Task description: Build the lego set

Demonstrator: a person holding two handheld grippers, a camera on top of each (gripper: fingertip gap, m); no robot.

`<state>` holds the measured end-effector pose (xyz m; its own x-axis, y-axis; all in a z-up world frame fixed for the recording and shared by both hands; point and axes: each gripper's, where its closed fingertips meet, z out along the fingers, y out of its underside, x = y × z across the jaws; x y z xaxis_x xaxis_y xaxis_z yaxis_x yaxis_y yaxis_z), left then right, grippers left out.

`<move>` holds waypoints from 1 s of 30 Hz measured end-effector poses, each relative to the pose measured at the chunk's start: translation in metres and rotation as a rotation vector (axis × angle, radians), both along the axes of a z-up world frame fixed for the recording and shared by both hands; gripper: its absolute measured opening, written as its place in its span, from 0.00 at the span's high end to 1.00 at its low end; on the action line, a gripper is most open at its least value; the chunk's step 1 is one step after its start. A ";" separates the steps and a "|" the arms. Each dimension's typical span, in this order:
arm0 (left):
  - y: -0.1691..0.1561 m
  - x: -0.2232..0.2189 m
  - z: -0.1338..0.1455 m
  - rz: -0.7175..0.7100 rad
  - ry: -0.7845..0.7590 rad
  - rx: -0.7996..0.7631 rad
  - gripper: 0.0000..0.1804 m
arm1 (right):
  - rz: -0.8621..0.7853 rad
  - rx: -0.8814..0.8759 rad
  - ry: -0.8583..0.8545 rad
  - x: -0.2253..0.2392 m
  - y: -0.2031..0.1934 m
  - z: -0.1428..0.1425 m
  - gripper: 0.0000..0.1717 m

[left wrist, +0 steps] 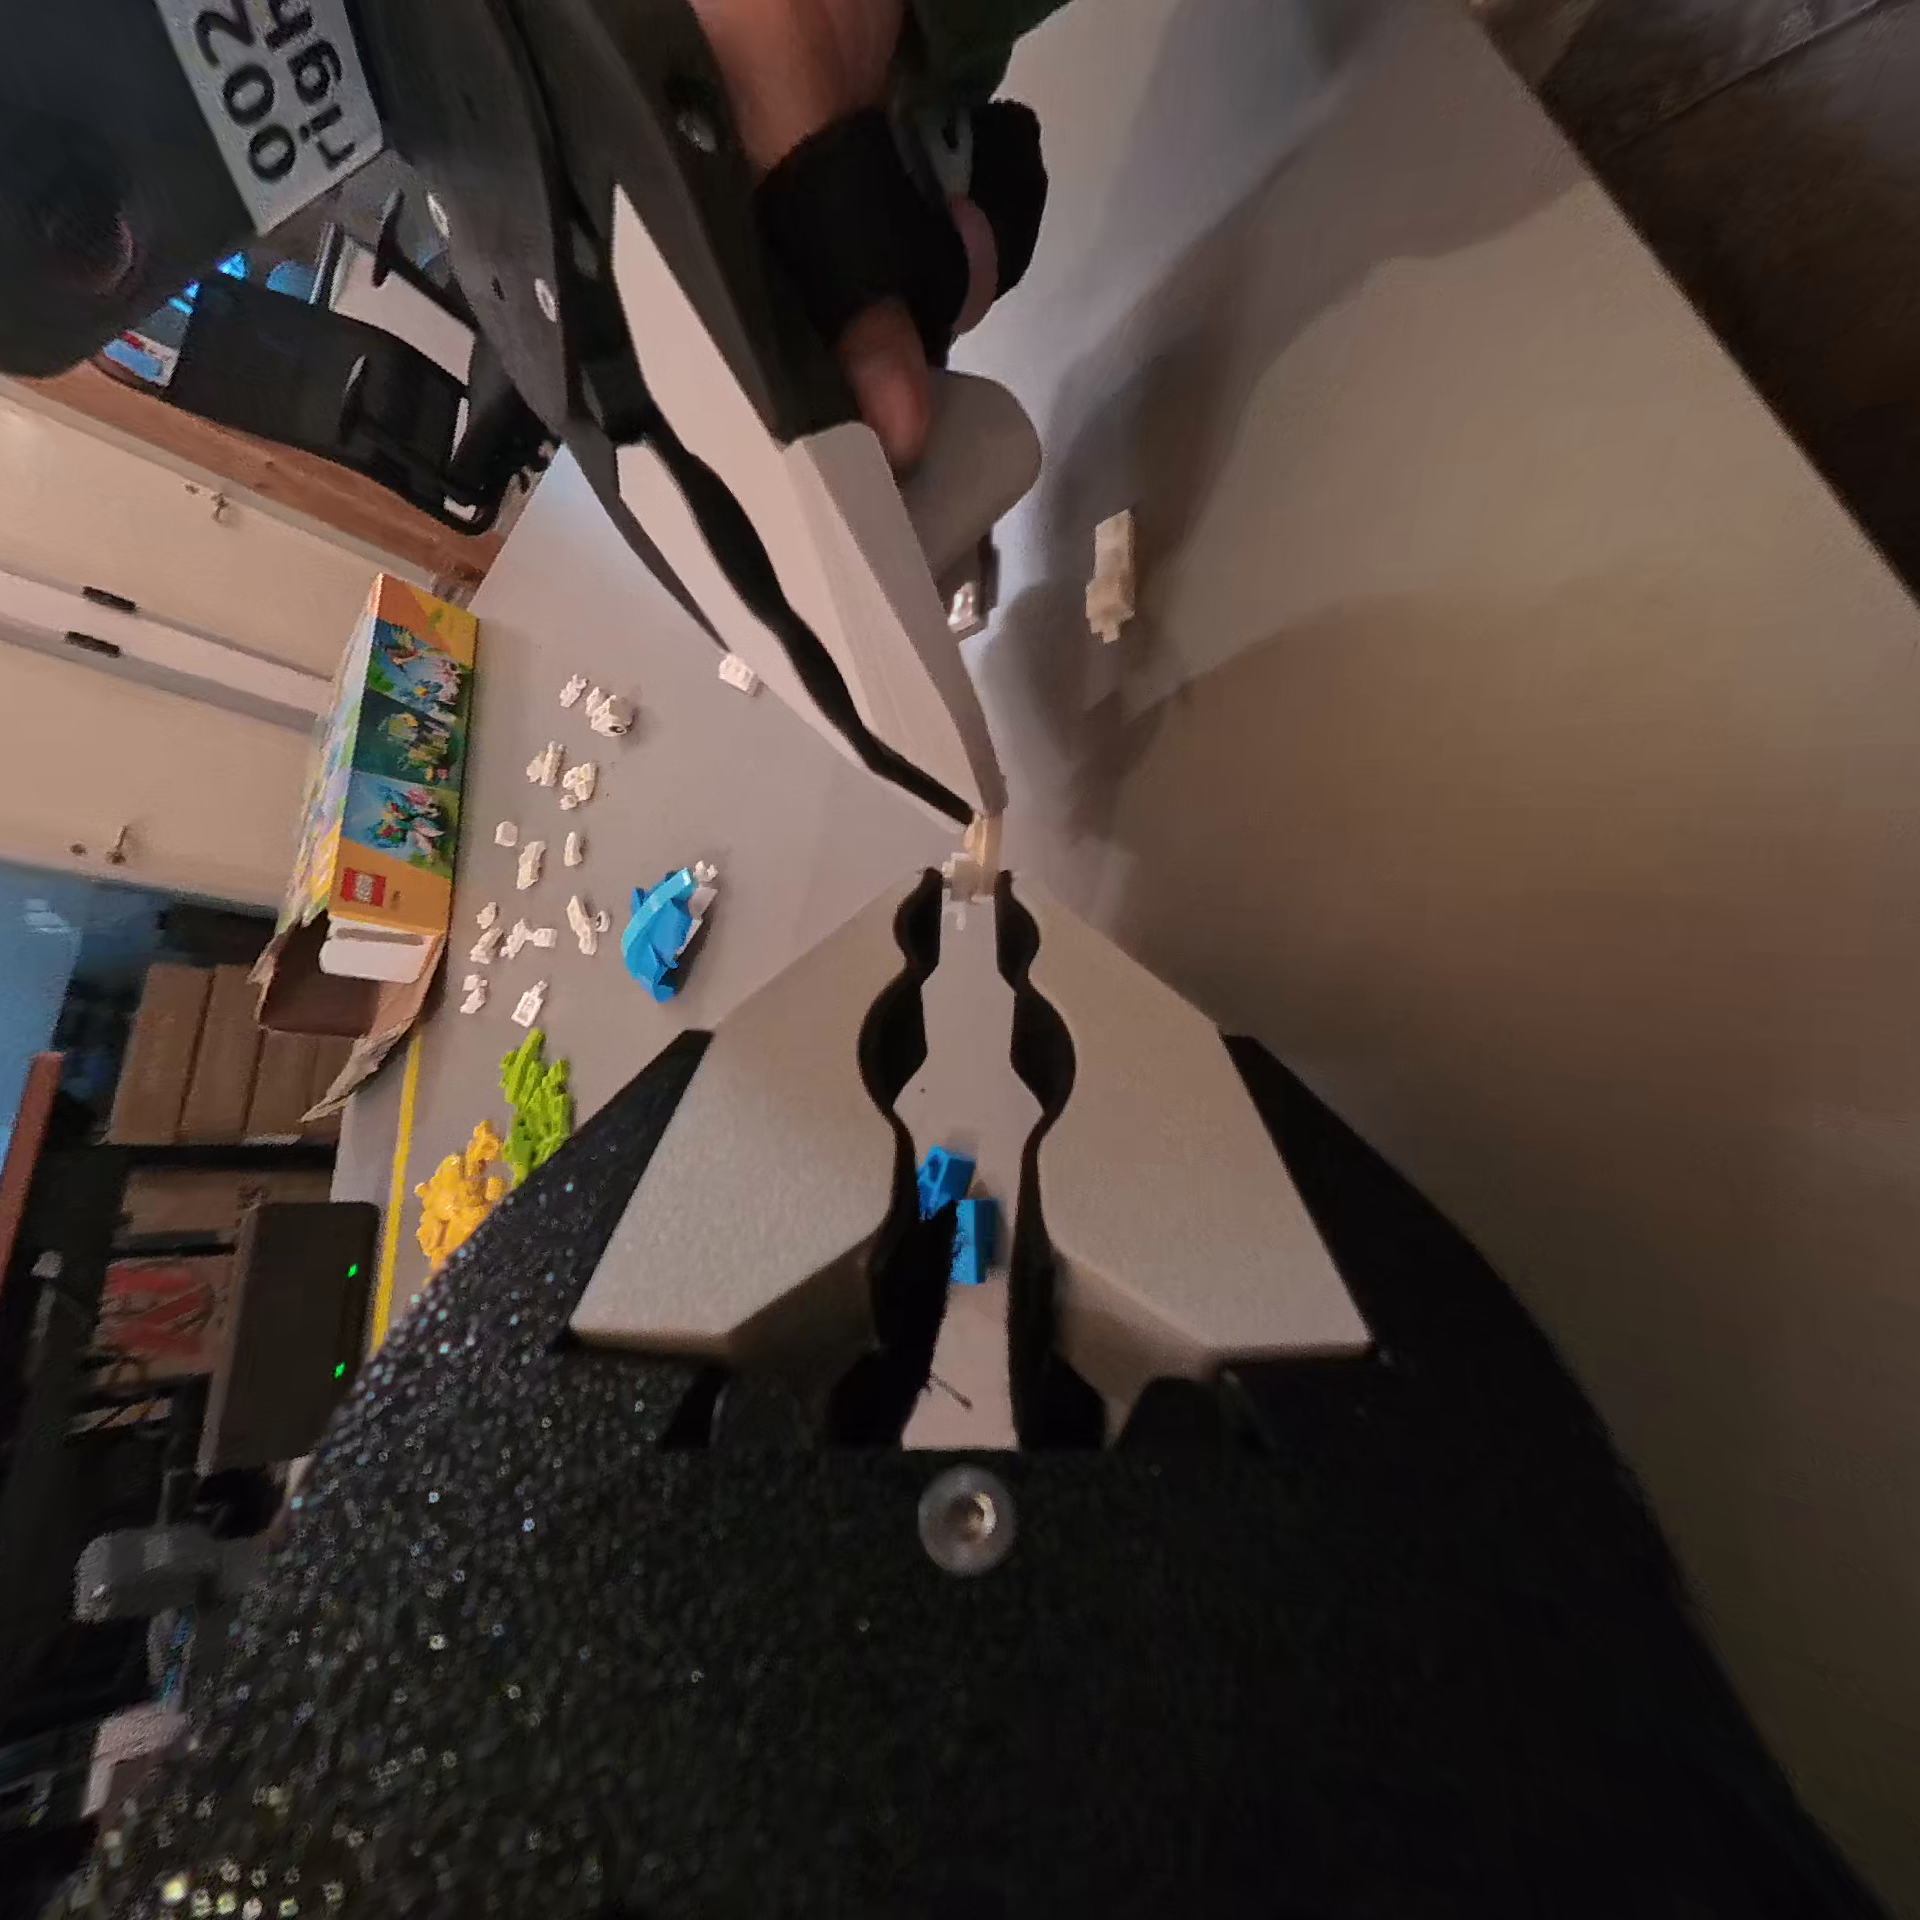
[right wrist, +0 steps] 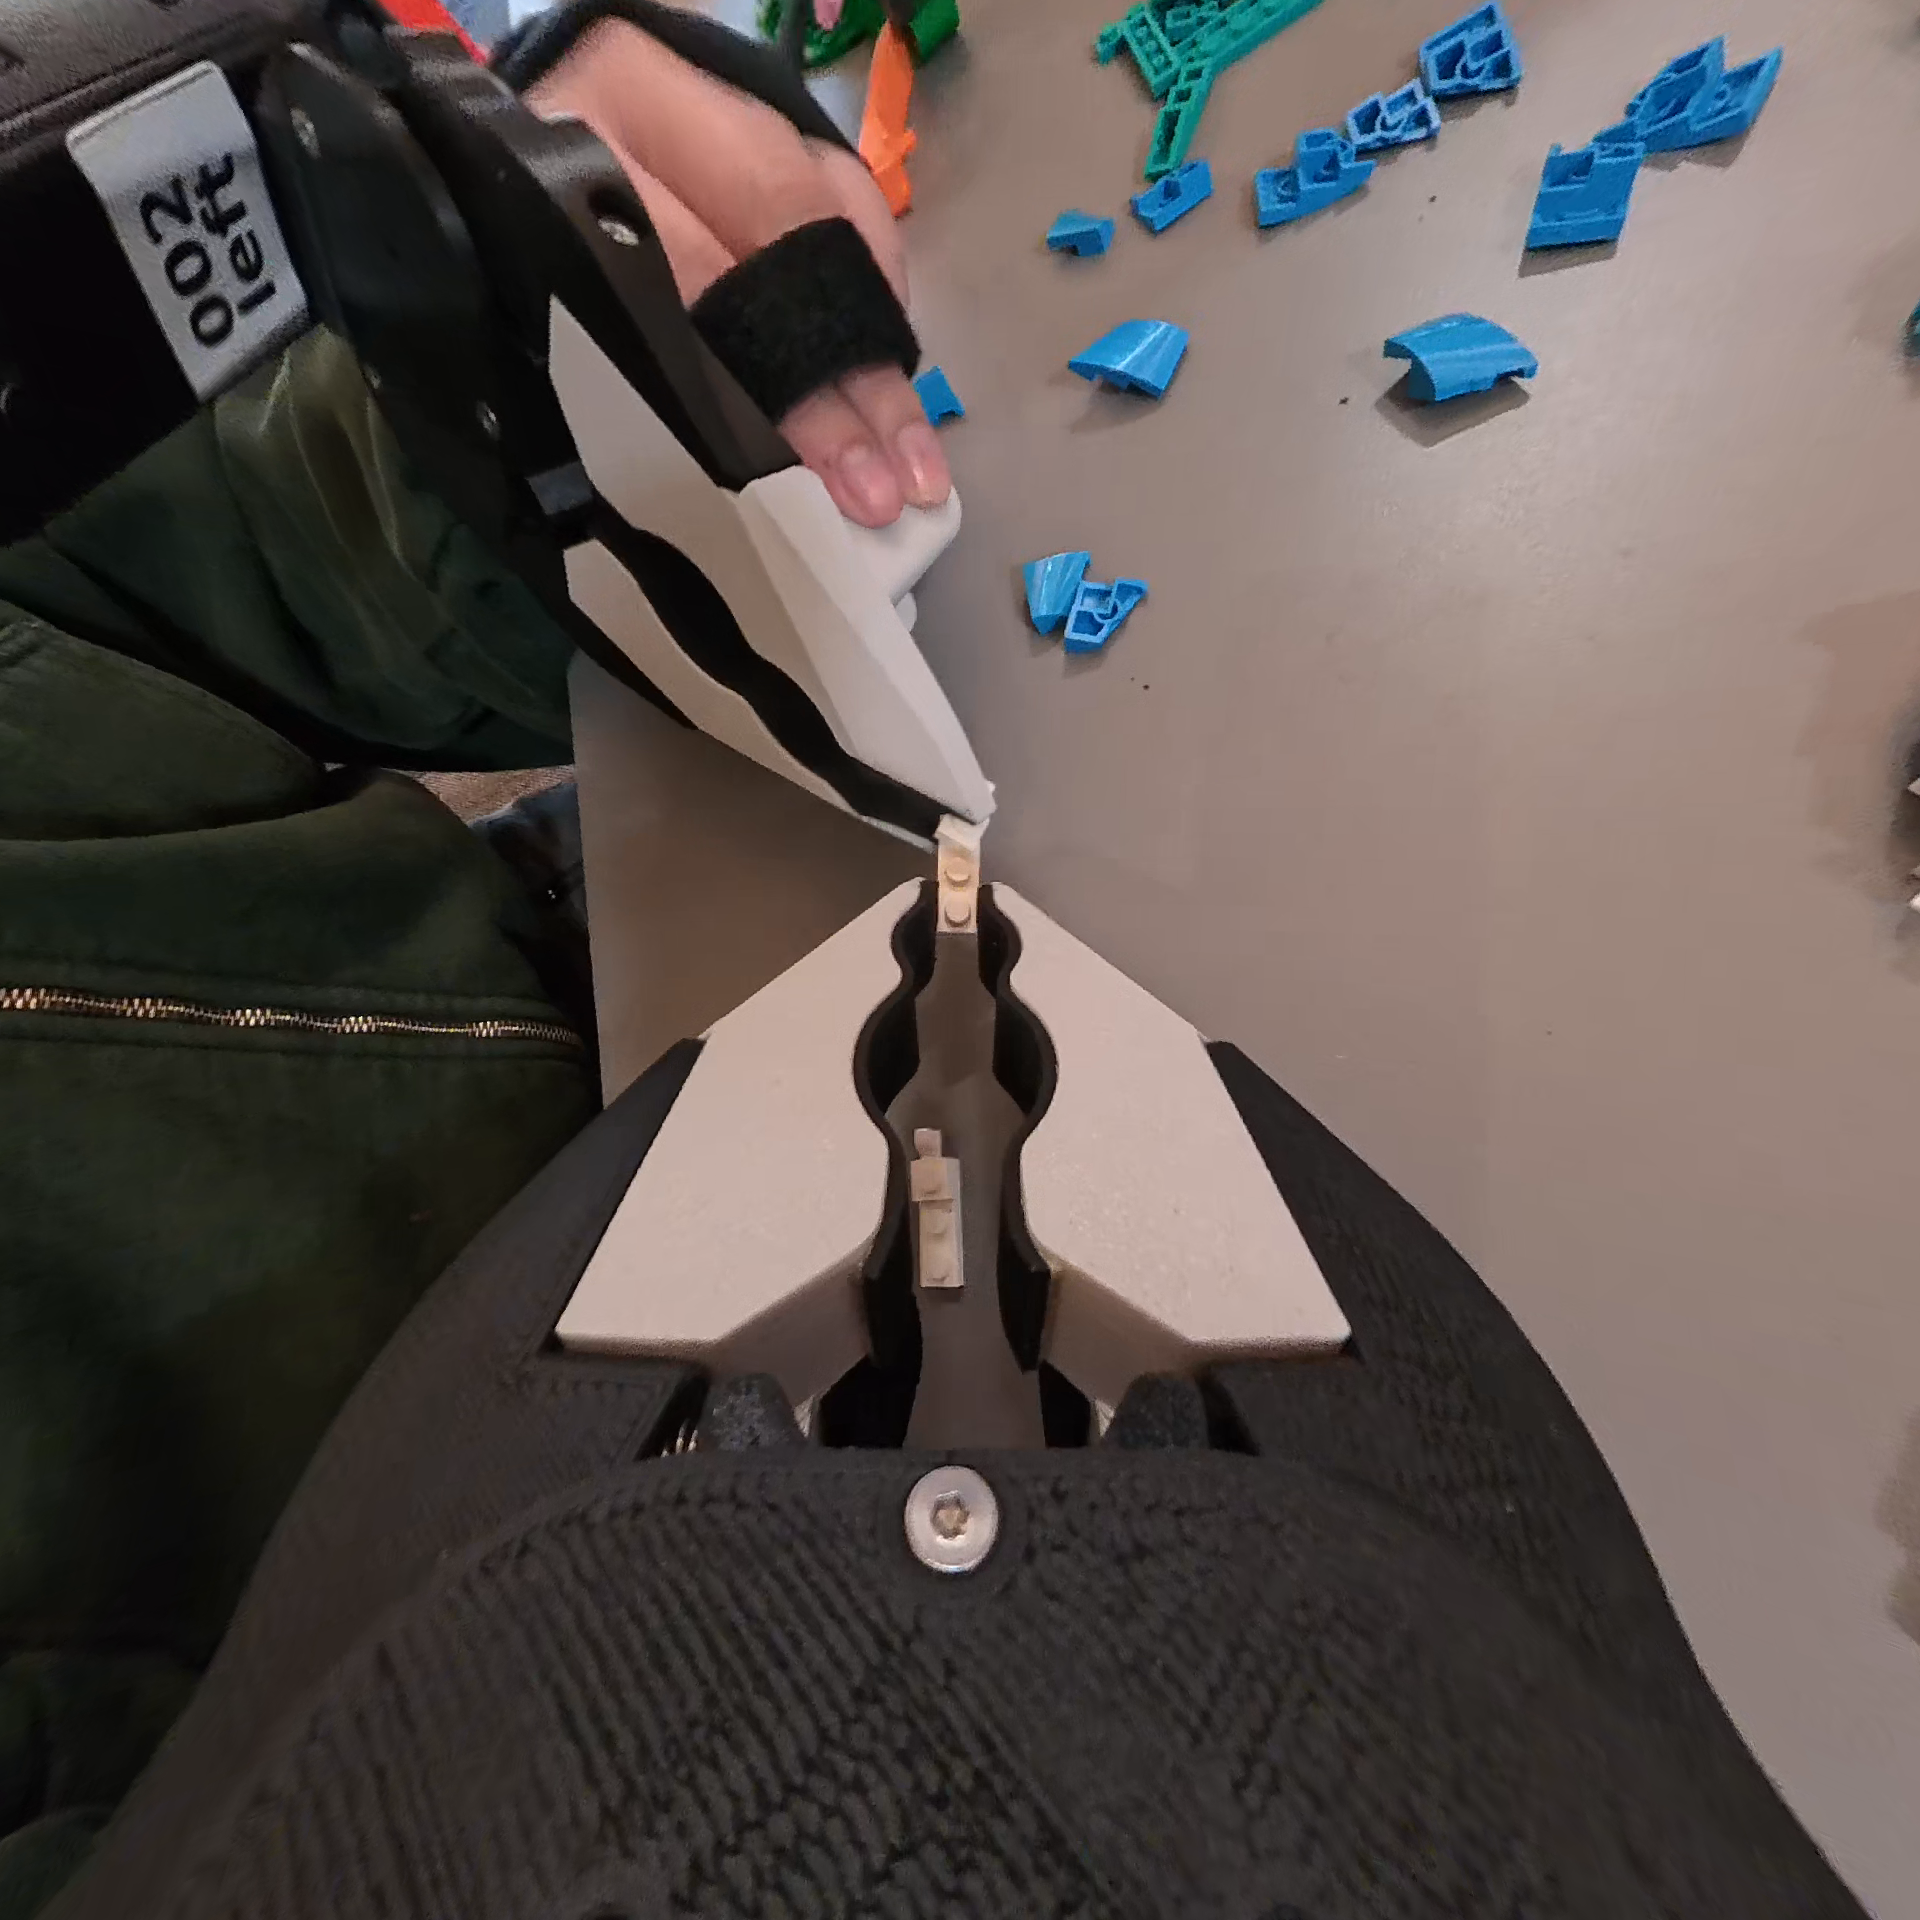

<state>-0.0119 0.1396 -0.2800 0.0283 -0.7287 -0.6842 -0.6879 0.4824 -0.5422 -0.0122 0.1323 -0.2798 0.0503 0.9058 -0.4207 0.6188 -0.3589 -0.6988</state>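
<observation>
In the right wrist view my right gripper (right wrist: 952,902) is shut on a small white plate (right wrist: 957,896) with two studs and holds it above the grey table (right wrist: 1455,935). My left gripper (right wrist: 961,821) comes in from the upper left and is shut on a white piece (right wrist: 963,833) at the plate's far end. In the left wrist view my left gripper (left wrist: 964,885) has the small white piece (left wrist: 966,881) between its fingertips. The right gripper (left wrist: 982,823) meets it tip to tip from above. A hand holds each gripper.
Blue bricks (right wrist: 1127,355) lie scattered on the table, with teal pieces (right wrist: 1184,62) beyond and a small white assembly (right wrist: 935,1216) beneath my right gripper. The left wrist view shows a toy box (left wrist: 400,748), several loose white pieces (left wrist: 551,831), a blue assembly (left wrist: 665,930), and green (left wrist: 535,1101) and yellow (left wrist: 457,1195) pieces. Both grippers' tips are close together, under 4 cm apart.
</observation>
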 end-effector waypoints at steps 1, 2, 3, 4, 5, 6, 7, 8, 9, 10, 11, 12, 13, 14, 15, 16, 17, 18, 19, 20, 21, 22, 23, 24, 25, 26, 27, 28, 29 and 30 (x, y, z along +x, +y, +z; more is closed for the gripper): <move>0.002 0.000 0.001 0.013 0.008 0.015 0.96 | -0.009 -0.001 0.000 0.000 0.001 0.000 0.96; 0.003 0.000 0.001 0.020 0.016 0.035 0.96 | -0.013 -0.002 0.000 0.000 0.002 0.000 0.96; 0.004 0.000 0.002 0.028 0.024 0.055 0.96 | -0.018 -0.004 -0.001 0.000 0.002 0.000 0.96; 0.005 0.000 0.002 0.036 0.033 0.068 0.97 | -0.022 -0.006 -0.002 0.000 0.003 0.000 0.96; 0.006 0.000 0.002 0.041 0.042 0.081 0.97 | -0.025 -0.007 -0.003 0.001 0.003 0.000 0.96; 0.006 0.000 0.002 0.045 0.052 0.092 0.97 | -0.028 -0.008 -0.005 0.001 0.003 -0.001 0.96; 0.006 0.000 0.001 0.047 0.064 0.102 0.97 | -0.029 -0.009 -0.008 0.001 0.004 -0.001 0.96; 0.006 0.000 0.000 0.048 0.078 0.110 0.97 | -0.028 -0.008 -0.012 0.001 0.003 -0.002 0.96; 0.006 -0.001 -0.001 0.048 0.094 0.119 0.97 | -0.029 -0.008 -0.019 0.001 0.003 -0.003 0.96; 0.006 -0.001 -0.002 0.047 0.113 0.135 0.97 | -0.030 -0.005 -0.027 0.000 0.003 -0.005 0.96; 0.006 -0.001 -0.003 0.046 0.131 0.156 0.97 | -0.032 0.000 -0.037 0.000 0.003 -0.006 0.96; 0.006 -0.001 -0.004 0.042 0.147 0.173 0.97 | -0.034 0.006 -0.048 0.000 0.003 -0.008 0.96; 0.007 -0.002 -0.005 0.042 0.165 0.187 0.97 | -0.037 0.012 -0.056 0.000 0.004 -0.009 0.96; 0.008 -0.002 -0.006 0.043 0.183 0.203 0.97 | -0.042 0.018 -0.063 -0.001 0.004 -0.010 0.96; 0.008 -0.003 -0.008 0.043 0.202 0.220 0.97 | -0.047 0.023 -0.071 -0.001 0.005 -0.011 0.96; 0.009 -0.003 -0.009 0.040 0.224 0.244 0.97 | -0.051 0.030 -0.079 -0.001 0.006 -0.012 0.96; 0.009 -0.003 -0.010 0.036 0.248 0.277 0.97 | -0.058 0.034 -0.086 -0.001 0.007 -0.013 0.96; 0.010 -0.004 -0.010 0.036 0.268 0.307 0.97 | -0.065 0.034 -0.092 -0.001 0.007 -0.014 0.96; 0.011 -0.003 -0.011 0.038 0.285 0.327 0.97 | -0.070 0.035 -0.097 -0.001 0.008 -0.015 0.96; 0.012 -0.003 -0.011 0.038 0.301 0.351 0.96 | -0.075 0.035 -0.100 -0.001 0.009 -0.015 0.96; 0.013 -0.003 -0.011 0.037 0.319 0.388 0.96 | -0.082 0.035 -0.100 -0.001 0.010 -0.015 0.96; 0.014 -0.003 -0.011 0.034 0.338 0.426 0.96 | -0.087 0.034 -0.102 -0.001 0.010 -0.016 0.96; 0.014 -0.002 -0.011 0.036 0.355 0.450 0.96 | -0.091 0.033 -0.106 0.000 0.011 -0.016 0.96; 0.015 -0.002 -0.012 0.041 0.369 0.457 0.96 | -0.094 0.033 -0.110 0.000 0.011 -0.017 0.96; 0.015 -0.002 -0.013 0.049 0.383 0.467 0.97 | -0.098 0.034 -0.112 -0.001 0.012 -0.018 0.96; 0.017 -0.003 -0.012 0.065 0.392 0.476 0.97 | -0.102 0.038 -0.111 -0.001 0.012 -0.018 0.96; 0.017 -0.003 -0.011 0.082 0.388 0.464 0.97 | -0.102 0.047 -0.112 -0.001 0.013 -0.018 0.96; 0.018 -0.003 -0.011 0.103 0.367 0.435 0.97 | -0.103 0.066 -0.110 -0.001 0.014 -0.017 0.96; 0.020 -0.004 -0.008 0.126 0.340 0.412 0.97 | -0.107 0.099 -0.099 -0.002 0.016 -0.015 0.96; 0.023 -0.006 -0.004 0.149 0.299 0.380 0.97 | -0.100 0.148 -0.087 -0.003 0.019 -0.011 0.95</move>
<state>-0.0177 0.1622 -0.2845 -0.1249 -0.4295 -0.8944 -0.8629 0.4919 -0.1157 -0.0156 0.1509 -0.2908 0.1734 0.9461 -0.2734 0.6454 -0.3189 -0.6941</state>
